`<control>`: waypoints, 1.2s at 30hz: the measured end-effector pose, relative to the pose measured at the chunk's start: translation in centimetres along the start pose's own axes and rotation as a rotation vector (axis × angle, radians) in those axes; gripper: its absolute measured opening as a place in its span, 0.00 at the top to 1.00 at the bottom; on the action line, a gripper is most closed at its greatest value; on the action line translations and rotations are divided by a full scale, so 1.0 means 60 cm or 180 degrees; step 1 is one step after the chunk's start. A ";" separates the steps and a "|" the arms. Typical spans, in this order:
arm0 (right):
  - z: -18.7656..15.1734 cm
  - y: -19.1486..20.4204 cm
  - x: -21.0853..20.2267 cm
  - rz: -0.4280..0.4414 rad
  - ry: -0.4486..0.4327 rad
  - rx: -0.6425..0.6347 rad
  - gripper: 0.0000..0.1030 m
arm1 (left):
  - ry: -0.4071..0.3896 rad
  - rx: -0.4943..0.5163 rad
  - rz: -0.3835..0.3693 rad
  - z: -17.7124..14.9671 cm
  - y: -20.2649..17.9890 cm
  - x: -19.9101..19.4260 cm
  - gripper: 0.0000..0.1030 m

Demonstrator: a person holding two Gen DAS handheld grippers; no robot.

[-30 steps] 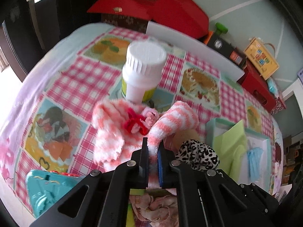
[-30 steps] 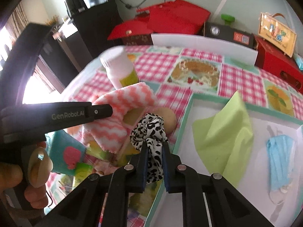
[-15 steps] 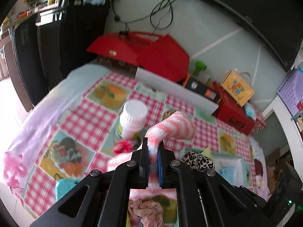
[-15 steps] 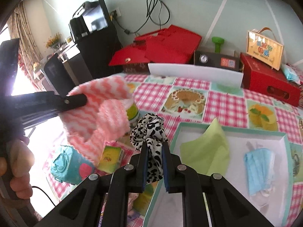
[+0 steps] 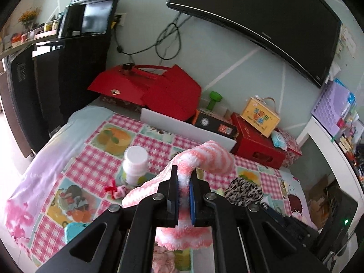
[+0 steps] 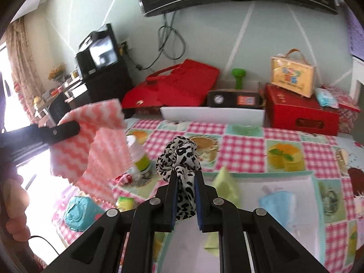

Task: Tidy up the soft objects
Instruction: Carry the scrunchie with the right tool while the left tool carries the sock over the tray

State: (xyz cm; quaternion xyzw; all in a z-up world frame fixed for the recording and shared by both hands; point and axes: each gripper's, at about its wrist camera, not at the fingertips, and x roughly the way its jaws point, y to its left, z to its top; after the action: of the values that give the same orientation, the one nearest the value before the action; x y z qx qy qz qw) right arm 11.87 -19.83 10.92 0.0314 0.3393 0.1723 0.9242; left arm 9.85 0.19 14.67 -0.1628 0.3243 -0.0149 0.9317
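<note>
My left gripper (image 5: 183, 177) is shut on a fluffy pink-and-white striped sock (image 5: 207, 157) and holds it high above the checked tablecloth; the sock (image 6: 100, 136) hangs at the left of the right wrist view. My right gripper (image 6: 185, 175) is shut on a leopard-print scrunchie (image 6: 179, 152), held in the air over the near left edge of a white tray (image 6: 314, 177) with a teal rim. The scrunchie also shows in the left wrist view (image 5: 244, 192). A light green cloth (image 6: 227, 186) and a blue face mask (image 6: 277, 204) lie in the tray.
A white-capped bottle (image 5: 134, 166) stands on the table, with a small pink-and-red bow (image 5: 115, 190) beside it. A teal box (image 6: 77, 213) and a yellow-green packet (image 6: 126, 203) lie at the near left. Red boxes (image 6: 300, 113) and a white board (image 6: 211, 113) line the far edge.
Both grippers have risen well above the table, carrying the sock and the scrunchie. The sock has lifted clear of the bow, which stays on the cloth by the bottle.
</note>
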 end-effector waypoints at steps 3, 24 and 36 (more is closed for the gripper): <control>0.003 -0.035 -0.013 -0.0149 -0.0039 0.0113 0.86 | 0.0079 0.0107 -0.0066 -0.004 -0.029 0.013 0.93; -0.034 -0.279 -0.089 -0.1163 -0.0005 0.0958 0.86 | 0.0687 0.0731 -0.0597 -0.079 -0.229 0.109 0.93; -0.079 -0.318 0.008 -0.1174 0.0475 0.1080 0.86 | 0.1241 0.0642 -0.0322 -0.155 -0.216 0.242 0.93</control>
State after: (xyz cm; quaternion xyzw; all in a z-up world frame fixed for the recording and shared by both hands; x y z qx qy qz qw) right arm 14.85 -37.84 3.68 0.1108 0.4305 -0.0567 0.8940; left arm 16.67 -16.74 3.14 -0.0788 0.4865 -0.1252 0.8610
